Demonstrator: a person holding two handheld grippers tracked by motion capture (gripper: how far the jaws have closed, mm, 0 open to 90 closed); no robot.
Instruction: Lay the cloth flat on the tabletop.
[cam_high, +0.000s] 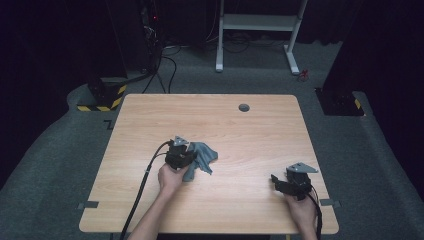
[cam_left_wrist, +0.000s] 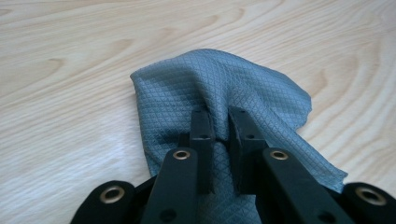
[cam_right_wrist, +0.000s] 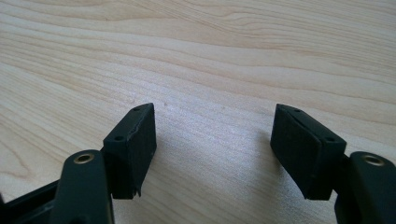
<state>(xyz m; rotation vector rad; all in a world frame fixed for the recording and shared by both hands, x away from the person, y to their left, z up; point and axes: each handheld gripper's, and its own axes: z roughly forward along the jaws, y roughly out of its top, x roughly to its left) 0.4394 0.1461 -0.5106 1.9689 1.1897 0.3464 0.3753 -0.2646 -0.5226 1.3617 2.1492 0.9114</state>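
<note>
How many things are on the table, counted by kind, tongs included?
Grey cloth: 1
Tongs: 2, the left tongs shut on the cloth, the right tongs open over the bare table
Total: 3

A light wooden table (cam_high: 240, 125) stands on grey carpet (cam_high: 50, 150). A round grey grommet (cam_high: 244, 107) sits near the table's far edge, right of its middle. Beyond the table's far left corner lies a base with yellow-and-black hazard stripes (cam_high: 102, 97), with dark cables (cam_high: 160, 70) just beside it. A white desk frame (cam_high: 260, 30) stands farther off, well beyond the table's far edge.
</note>
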